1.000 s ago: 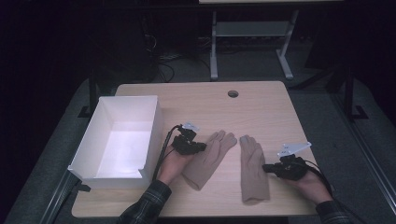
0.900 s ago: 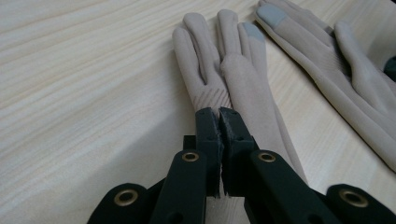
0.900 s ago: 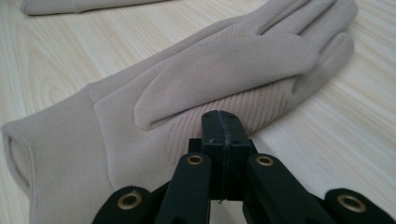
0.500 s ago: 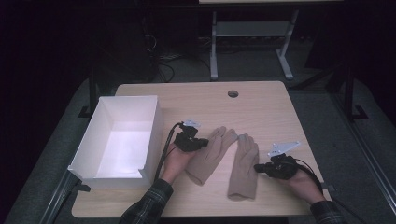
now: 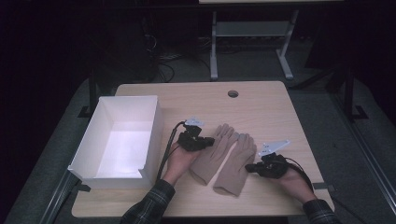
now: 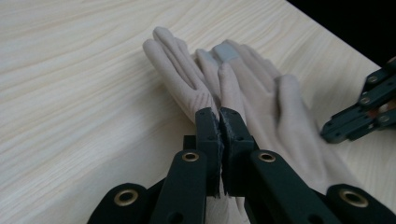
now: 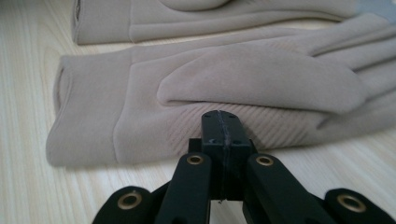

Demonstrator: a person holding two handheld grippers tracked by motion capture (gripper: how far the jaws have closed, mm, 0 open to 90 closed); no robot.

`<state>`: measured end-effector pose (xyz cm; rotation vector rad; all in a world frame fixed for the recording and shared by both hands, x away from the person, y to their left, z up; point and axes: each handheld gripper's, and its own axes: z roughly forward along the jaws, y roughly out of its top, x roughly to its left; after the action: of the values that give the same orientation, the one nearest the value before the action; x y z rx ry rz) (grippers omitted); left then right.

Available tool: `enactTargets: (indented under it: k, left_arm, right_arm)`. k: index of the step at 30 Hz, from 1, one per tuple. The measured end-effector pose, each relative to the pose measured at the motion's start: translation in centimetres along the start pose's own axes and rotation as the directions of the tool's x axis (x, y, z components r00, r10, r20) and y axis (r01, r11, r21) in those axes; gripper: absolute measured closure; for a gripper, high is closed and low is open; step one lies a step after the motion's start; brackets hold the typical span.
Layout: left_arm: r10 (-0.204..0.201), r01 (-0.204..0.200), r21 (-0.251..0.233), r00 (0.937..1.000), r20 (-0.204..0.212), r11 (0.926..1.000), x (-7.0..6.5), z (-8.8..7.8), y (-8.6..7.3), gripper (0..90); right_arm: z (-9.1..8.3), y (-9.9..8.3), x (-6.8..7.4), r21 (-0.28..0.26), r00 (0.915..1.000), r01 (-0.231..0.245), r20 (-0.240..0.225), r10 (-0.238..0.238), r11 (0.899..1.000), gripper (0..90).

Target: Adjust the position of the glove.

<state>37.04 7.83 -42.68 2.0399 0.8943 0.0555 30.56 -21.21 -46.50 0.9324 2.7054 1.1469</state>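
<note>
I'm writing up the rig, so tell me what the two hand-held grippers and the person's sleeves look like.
Both the left gripper and the right gripper are black, each with two flat linkage jaws joined by brass-coloured rivets. Each carries a grey three-cornered plate on top and trails a black cable. The person's sleeves are dark plaid.

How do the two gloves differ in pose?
The left glove tilts, fingers angled up and right; the right glove runs straighter up the table. The left glove reaches farther back, the right glove's cuff nearer the person. Fingertips overlap. Both are beige, flat, same style.
</note>
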Motion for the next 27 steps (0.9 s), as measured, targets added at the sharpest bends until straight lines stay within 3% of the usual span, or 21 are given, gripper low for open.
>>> enactTargets:
  k: [11,27]
  left_arm:
    - [0.037,-0.036,-0.022,0.9984,0.044,0.9991,-2.0,0.0,0.9,87.1]
    - [0.091,-0.094,0.022,0.9903,0.104,0.9953,-4.9,1.5,0.9,87.1]
  right_arm:
    - [1.4,1.3,0.5,-0.004,0.9998,0.015,-0.014,-0.015,1.0,90.0]
    - [3.0,2.7,1.4,-0.011,0.9994,0.034,-0.003,-0.034,0.999,90.0]
